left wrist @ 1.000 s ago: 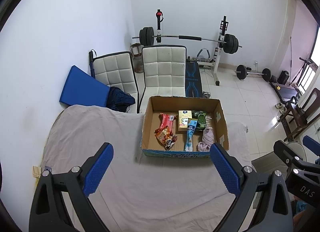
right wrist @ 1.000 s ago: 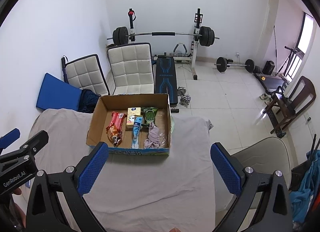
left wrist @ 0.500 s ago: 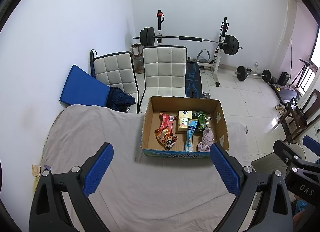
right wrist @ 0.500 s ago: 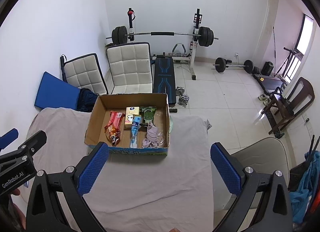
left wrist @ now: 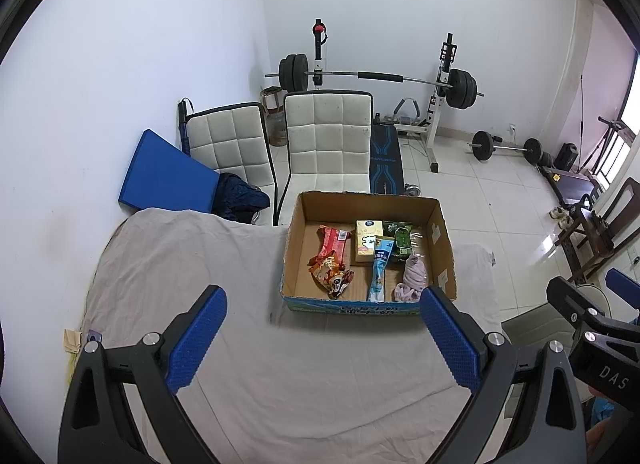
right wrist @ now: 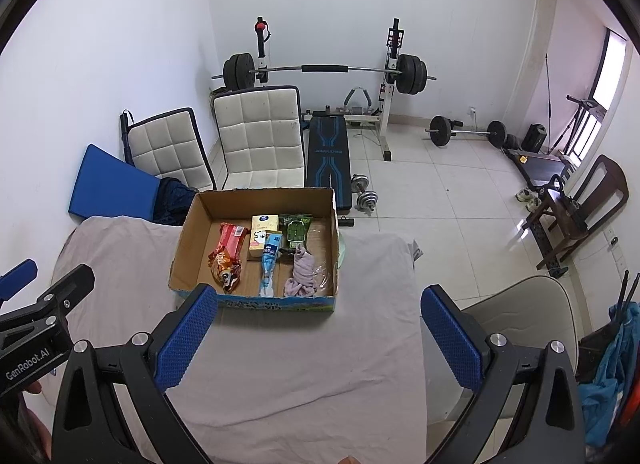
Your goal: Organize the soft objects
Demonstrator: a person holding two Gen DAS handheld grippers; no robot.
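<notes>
Cardboard box [left wrist: 442, 240]: matt brown corrugated paperboard, printed glossy strip on front wall. Snack packets [left wrist: 330, 260]: shiny crinkled plastic film. Pale cloth [left wrist: 412, 278]: soft, bunched, matt. Table cover [left wrist: 200, 264]: grey woven fabric, wrinkled. Gripper pads [right wrist: 186, 338]: blue, dimpled, probably rubber. Floor tiles [right wrist: 440, 191]: glossy, reflective.

1. We see a box [left wrist: 366, 306] on the table [left wrist: 200, 264].
2. In it, left to right: snack bag [left wrist: 330, 260], carton [left wrist: 368, 240], tube [left wrist: 379, 270], cloth [left wrist: 412, 278].
3. A pouch [left wrist: 401, 238] lies behind the cloth.
4. Two chairs [left wrist: 328, 143] stand behind the table, a barbell rack [left wrist: 376, 75] behind them.
</notes>
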